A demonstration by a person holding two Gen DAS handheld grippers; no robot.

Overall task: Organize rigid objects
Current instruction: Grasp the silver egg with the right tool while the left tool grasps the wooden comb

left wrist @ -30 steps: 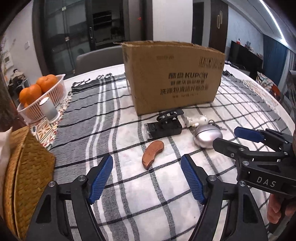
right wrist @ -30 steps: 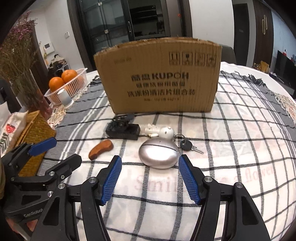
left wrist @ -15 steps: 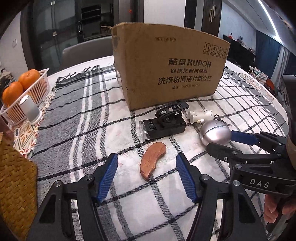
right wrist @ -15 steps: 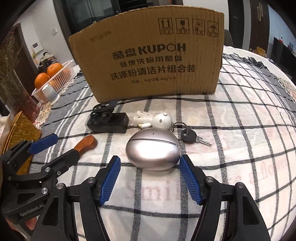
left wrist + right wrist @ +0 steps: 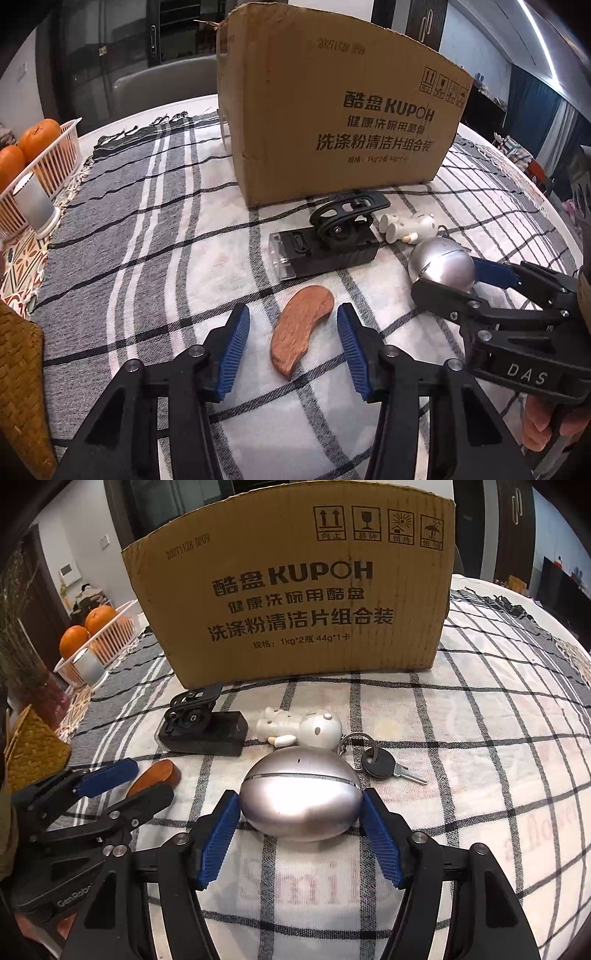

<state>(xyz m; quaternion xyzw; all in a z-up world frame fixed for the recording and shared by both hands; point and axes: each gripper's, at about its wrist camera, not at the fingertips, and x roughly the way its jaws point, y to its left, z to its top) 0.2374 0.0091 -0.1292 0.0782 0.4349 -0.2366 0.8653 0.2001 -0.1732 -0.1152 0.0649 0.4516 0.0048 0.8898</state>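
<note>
A curved brown wooden piece [image 5: 300,328] lies on the checked cloth between the open fingers of my left gripper [image 5: 293,349], with gaps on both sides. A silver egg-shaped case [image 5: 300,799] lies between the open fingers of my right gripper [image 5: 299,840]; the blue pads sit at its sides, contact unclear. The case also shows in the left wrist view [image 5: 441,266]. Behind lie a black clip-on device [image 5: 201,731], a white figurine keychain [image 5: 301,728] with a key [image 5: 388,766], and an open cardboard box [image 5: 295,602].
A white basket of oranges [image 5: 40,155] with a small white cup [image 5: 35,210] stands at the left. A woven wicker basket [image 5: 20,384] sits at the near left. The table's rounded edge [image 5: 535,181] curves off to the right.
Both grippers moved forward and down: the left now straddles the wooden piece, the right now straddles the silver case. Both stay open.
</note>
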